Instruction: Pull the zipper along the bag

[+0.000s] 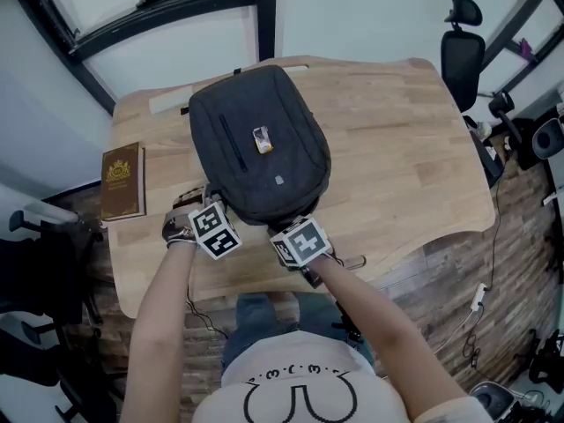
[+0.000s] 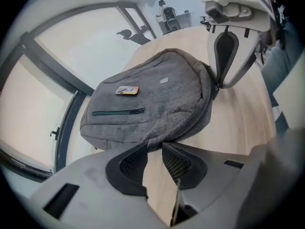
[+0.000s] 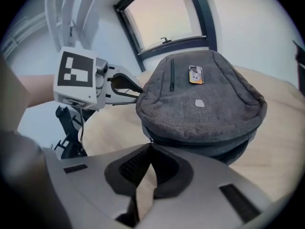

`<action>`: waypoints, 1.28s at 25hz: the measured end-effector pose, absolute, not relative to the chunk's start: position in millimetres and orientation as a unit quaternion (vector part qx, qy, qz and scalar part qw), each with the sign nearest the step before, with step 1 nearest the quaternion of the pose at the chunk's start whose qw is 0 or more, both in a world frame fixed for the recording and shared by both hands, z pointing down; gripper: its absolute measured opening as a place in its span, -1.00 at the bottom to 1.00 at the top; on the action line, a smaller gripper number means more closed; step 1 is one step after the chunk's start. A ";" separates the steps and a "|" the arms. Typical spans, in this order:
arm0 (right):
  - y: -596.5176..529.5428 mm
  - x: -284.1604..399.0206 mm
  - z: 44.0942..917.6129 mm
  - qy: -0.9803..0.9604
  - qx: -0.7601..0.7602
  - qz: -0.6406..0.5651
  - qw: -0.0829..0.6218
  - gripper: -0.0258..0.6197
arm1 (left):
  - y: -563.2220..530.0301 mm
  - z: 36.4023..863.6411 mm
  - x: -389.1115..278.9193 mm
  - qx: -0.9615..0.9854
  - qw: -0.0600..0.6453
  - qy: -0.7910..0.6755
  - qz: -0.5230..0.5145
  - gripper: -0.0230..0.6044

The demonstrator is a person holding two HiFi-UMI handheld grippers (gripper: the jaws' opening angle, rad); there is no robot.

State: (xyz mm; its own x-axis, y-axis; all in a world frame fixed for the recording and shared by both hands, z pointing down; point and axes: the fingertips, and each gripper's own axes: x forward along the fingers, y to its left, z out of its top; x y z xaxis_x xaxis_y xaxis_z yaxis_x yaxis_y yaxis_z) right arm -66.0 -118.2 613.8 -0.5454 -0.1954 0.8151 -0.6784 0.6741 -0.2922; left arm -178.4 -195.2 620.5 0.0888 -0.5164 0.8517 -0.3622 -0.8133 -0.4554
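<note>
our bag (image 1: 256, 148) sits mid-frame on the table (image 1: 414, 148), with its near edge right at both sets of jaws. the right gripper (image 3: 150, 146) is clamped tight on the zipper pull (image 3: 148, 141) at the bag's lower rim. the left gripper (image 2: 155, 146) has narrow jaws nipping a fold of the bag's edge at the tips. we count one bag, two grippers, and one book (image 1: 122, 181) at the left of the frame.

Light wooden table (image 1: 414, 148), rounded corners. Brown book (image 1: 122, 181) lies flat near its left edge (gold emblem on the cover, lettering too small to read). Black office chair (image 1: 462, 55) past the far right corner. Dark window frame (image 1: 159, 11) beyond. Plank floor (image 1: 458, 271) with a trailing cable (image 1: 483, 293).
</note>
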 end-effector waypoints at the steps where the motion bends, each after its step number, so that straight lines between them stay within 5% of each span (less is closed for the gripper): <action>1: -120.8 -70.0 614.1 -0.821 0.276 0.320 0.385 -0.74 | -196.6 616.4 -181.8 -0.732 0.073 0.292 -0.611 -0.64; 5: -119.5 -84.7 615.2 -0.815 0.279 0.389 0.326 -0.74 | -177.0 593.8 -170.6 -0.760 0.092 0.205 -0.610 -0.35; 11: -118.9 -90.3 612.4 -0.813 0.316 0.395 0.288 -0.74 | -144.9 615.0 -129.9 -0.768 0.169 0.083 -0.612 -0.33; 19: -119.4 -80.4 607.9 -0.817 0.336 0.323 0.339 -0.74 | -151.8 621.0 -129.4 -0.783 0.206 0.122 -0.574 -0.63; 32: -132.6 -6.0 606.1 -0.801 0.306 0.279 0.432 -0.74 | -145.8 621.8 -126.4 -0.781 0.241 0.111 -0.565 -0.67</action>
